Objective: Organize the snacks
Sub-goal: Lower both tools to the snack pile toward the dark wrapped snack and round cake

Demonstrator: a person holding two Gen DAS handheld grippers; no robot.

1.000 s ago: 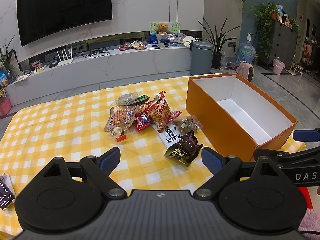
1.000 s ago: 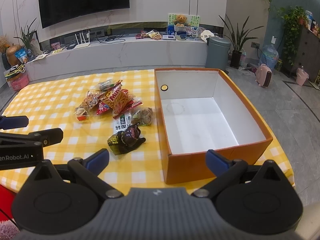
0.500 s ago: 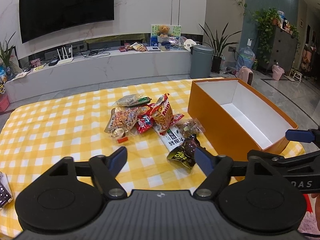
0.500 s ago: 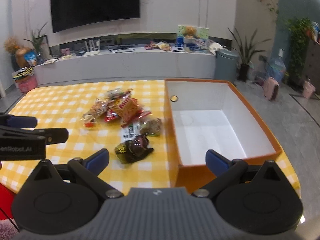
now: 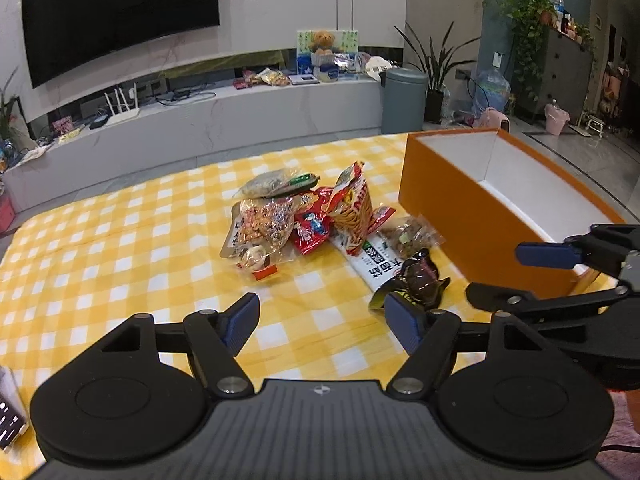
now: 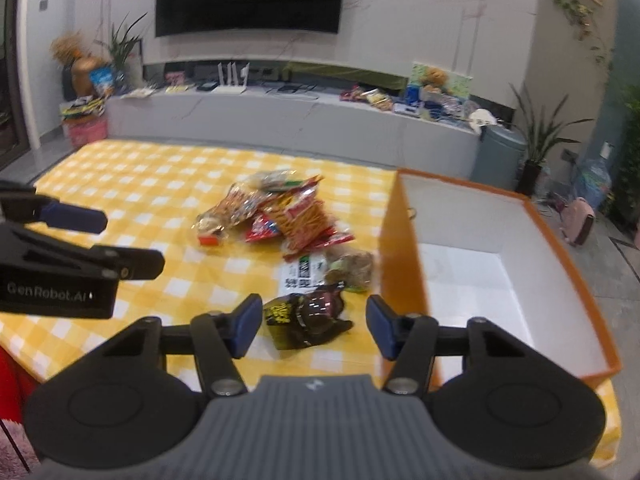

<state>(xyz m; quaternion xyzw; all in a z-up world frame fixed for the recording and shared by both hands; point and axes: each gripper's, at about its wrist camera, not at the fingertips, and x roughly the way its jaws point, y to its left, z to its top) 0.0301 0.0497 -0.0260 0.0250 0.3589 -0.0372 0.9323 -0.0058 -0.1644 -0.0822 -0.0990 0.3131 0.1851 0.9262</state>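
Observation:
A pile of snack packets (image 5: 304, 216) lies mid-table on the yellow checked cloth (image 5: 120, 264); it also shows in the right wrist view (image 6: 280, 216). A dark packet (image 5: 416, 284) lies nearest me, apart from the pile. In the right wrist view the dark packet (image 6: 308, 316) sits just ahead of and between the fingers of my right gripper (image 6: 314, 324), which is open and empty. My left gripper (image 5: 324, 320) is open and empty over bare cloth, left of the dark packet. An open orange box (image 5: 448, 188) with a white inside stands right of the snacks and shows in the right wrist view (image 6: 560, 240).
My right gripper shows at the right edge of the left wrist view (image 5: 560, 272). My left gripper shows at the left edge of the right wrist view (image 6: 72, 248). A phone-like object (image 5: 10, 428) lies at the near left. A TV console, a bin and plants stand beyond the table.
Both grippers have narrowed a little but stay open. The right gripper has swung left and lower, bringing the dark packet between its fingers. The left gripper moved forward slightly.

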